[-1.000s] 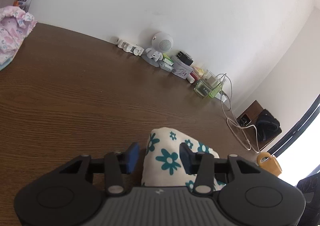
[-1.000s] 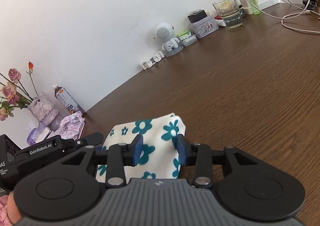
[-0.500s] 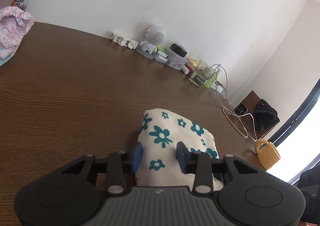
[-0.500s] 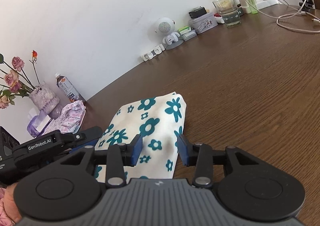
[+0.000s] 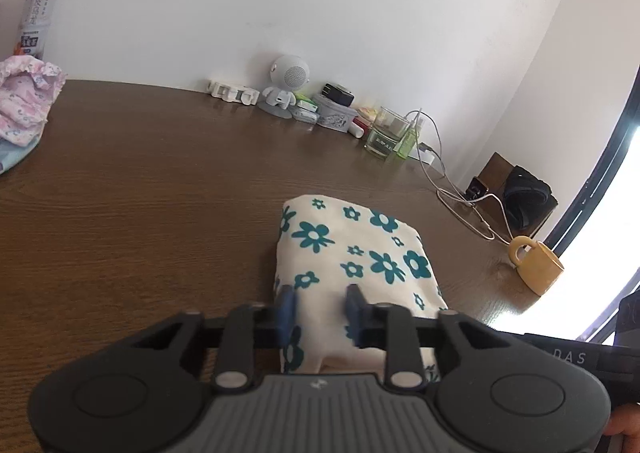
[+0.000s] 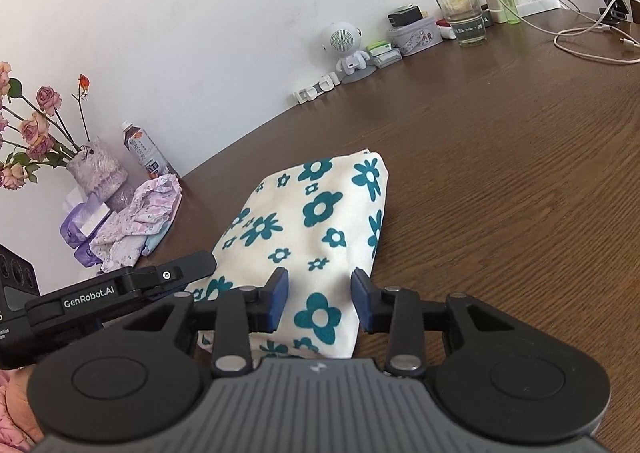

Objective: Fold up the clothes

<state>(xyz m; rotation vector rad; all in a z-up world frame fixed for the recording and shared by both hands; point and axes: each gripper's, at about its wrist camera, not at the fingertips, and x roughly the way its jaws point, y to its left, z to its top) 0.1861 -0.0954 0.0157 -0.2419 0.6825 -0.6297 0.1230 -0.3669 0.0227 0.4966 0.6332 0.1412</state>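
Over the last second both tongs, left (image 5: pixel 318 307) and right (image 6: pixel 320 303), drew back spread from the floral cloth (image 6: pixel 304 237), leaving it folded on the tabletop (image 6: pixel 500 193).

Matt floral cloth (image 6: pixel 304 221) on grained wood table (image 6: pixel 500 173); clear glass tumbler (image 6: pixel 462 19); glossy yellow mug (image 5: pixel 536 263).

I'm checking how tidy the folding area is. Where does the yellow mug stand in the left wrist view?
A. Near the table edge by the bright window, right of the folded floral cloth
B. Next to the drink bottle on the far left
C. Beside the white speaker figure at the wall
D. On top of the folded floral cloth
A: the yellow mug stands near the table edge by the window, apart from and right of the folded floral cloth.
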